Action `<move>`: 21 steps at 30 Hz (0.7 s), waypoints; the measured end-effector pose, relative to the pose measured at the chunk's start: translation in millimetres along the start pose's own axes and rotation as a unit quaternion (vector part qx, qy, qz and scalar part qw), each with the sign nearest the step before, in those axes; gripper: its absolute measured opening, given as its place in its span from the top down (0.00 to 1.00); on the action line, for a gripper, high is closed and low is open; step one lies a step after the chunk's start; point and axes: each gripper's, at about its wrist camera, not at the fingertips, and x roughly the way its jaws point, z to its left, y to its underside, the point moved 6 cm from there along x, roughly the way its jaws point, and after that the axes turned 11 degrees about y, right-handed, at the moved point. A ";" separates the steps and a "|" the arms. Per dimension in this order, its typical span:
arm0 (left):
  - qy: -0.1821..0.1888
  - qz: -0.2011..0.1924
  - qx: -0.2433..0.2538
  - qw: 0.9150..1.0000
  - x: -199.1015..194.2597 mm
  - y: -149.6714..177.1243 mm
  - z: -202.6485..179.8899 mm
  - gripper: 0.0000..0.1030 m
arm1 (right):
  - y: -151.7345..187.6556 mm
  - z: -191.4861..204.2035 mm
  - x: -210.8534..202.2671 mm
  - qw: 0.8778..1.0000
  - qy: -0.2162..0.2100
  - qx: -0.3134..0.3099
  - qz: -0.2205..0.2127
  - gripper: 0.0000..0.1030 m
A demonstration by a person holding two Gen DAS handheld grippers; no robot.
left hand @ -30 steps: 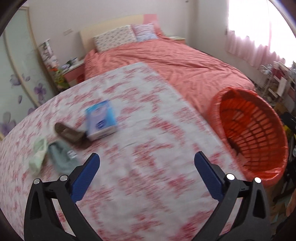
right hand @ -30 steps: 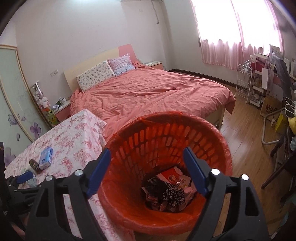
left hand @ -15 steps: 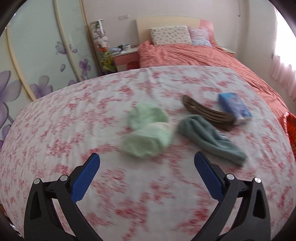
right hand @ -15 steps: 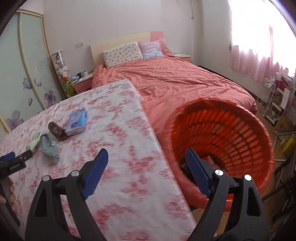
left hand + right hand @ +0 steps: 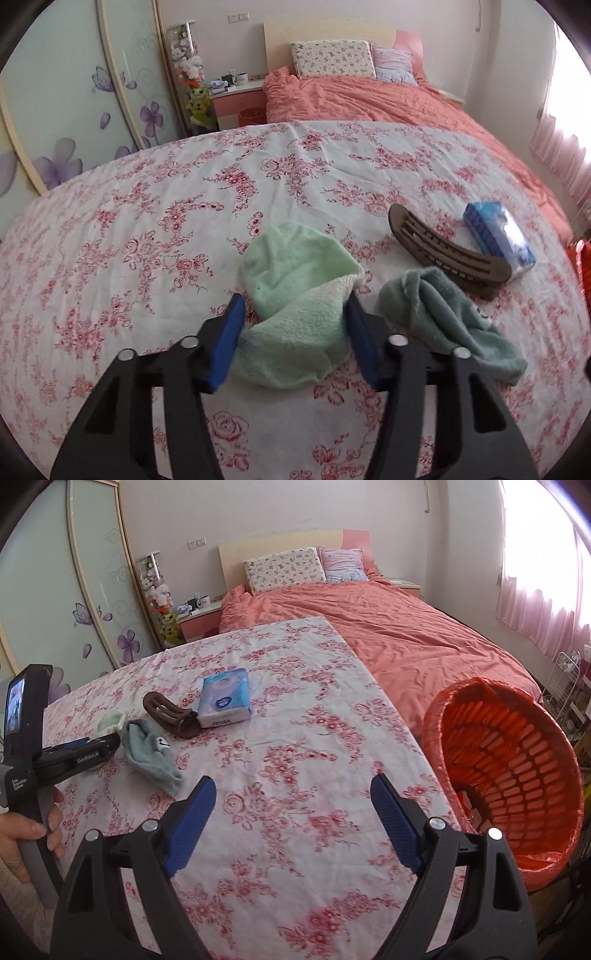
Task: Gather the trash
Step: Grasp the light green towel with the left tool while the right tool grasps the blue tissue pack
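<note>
A: Left gripper (image 5: pixel 293 334) status?

B: Jaws closing, with the pale green cloth (image 5: pixel 295 299) between the blue pads (image 5: pixel 229 339). The pads sit at either flank of the cloth's near fold; I cannot tell whether they press it yet. The cloth lies on the floral tablecloth (image 5: pixel 147 221).

A: What lies to that gripper's right?

B: A teal cloth (image 5: pixel 443 321), crumpled, just beside the right-hand pad. Beyond it, a brown curved hair clip (image 5: pixel 447 251), its far end touching a blue tissue pack (image 5: pixel 498 236).

A: Right gripper (image 5: pixel 293 823)?

B: Released, jaws wide, nothing between them, only bare tablecloth beneath. It points down toward the table.

A: Positions relative to it?

B: The orange basket (image 5: pixel 517 760) stands to its right, off the table edge, lined with an orange bag, mouth tilted toward the camera. Ahead and left are the tissue pack (image 5: pixel 225 698), hair clip (image 5: pixel 170 712) and teal cloth (image 5: pixel 151 749). Further left, the left gripper (image 5: pixel 92 753) is seen from the side, a hand (image 5: pixel 26 834) on its handle. The pale green cloth (image 5: pixel 110 722) shows just past its tip.

A: Background?

B: A bed (image 5: pixel 388 627) with a coral cover, well beyond the table.
</note>
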 end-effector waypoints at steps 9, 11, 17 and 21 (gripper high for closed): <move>-0.039 -0.003 -0.025 0.999 -16.7 11.5 44.2 0.57 | -29.7 39.1 46.8 0.999 -0.017 0.001 0.028 0.24; -0.034 -0.004 -0.030 0.999 -17.7 12.4 47.5 0.56 | -35.0 51.6 57.4 0.999 -0.018 -0.010 0.035 0.24; -0.031 -0.010 -0.025 0.999 -16.7 11.2 47.7 0.56 | -44.3 75.9 80.8 0.998 0.001 -0.045 0.048 0.33; -0.025 -0.011 -0.031 0.999 -15.4 9.7 49.2 0.56 | -52.6 82.3 89.8 0.998 0.011 -0.046 0.048 0.36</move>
